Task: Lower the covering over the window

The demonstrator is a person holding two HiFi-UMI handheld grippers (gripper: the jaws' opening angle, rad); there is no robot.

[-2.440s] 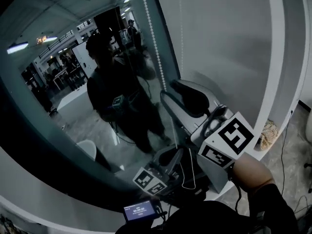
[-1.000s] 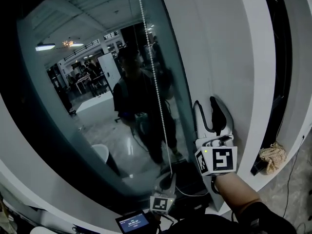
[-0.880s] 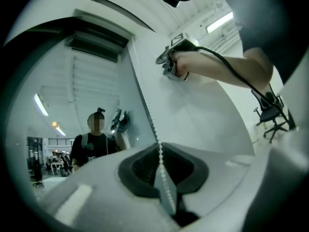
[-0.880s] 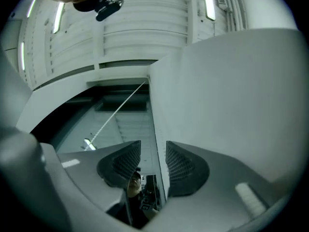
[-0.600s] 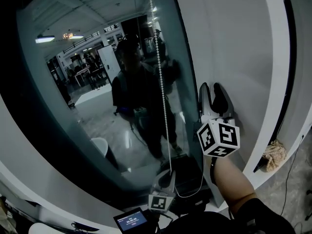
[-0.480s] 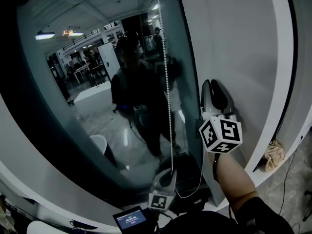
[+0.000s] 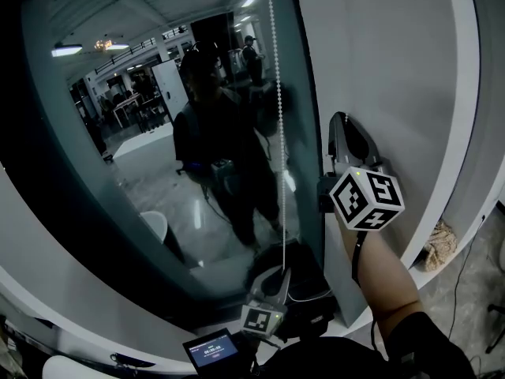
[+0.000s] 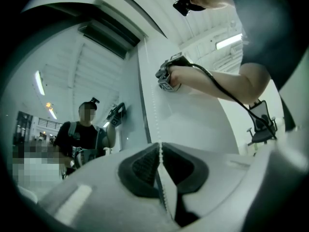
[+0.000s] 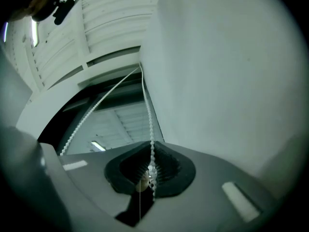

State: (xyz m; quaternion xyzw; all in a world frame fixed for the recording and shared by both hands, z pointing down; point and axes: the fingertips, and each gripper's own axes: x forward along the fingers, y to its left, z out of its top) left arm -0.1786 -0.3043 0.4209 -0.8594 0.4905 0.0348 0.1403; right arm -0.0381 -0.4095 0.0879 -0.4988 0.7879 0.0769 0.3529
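No word or number can be read anywhere. The small screen (image 7: 211,347) at the bottom edge of the head view shows a lit line of characters, too small to make out. The right marker cube (image 7: 367,198), on the right claw (image 9: 151,170), and the left marker cube (image 7: 262,320), on the left claw (image 8: 160,151), bear only black-and-white square patterns.

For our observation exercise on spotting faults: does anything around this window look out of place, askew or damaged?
Only one thing: a crumpled tan bundle, perhaps a rag, lies at the foot of the white frame, at the head view's right. The bead chain hangs straight and the glass shows no damage.
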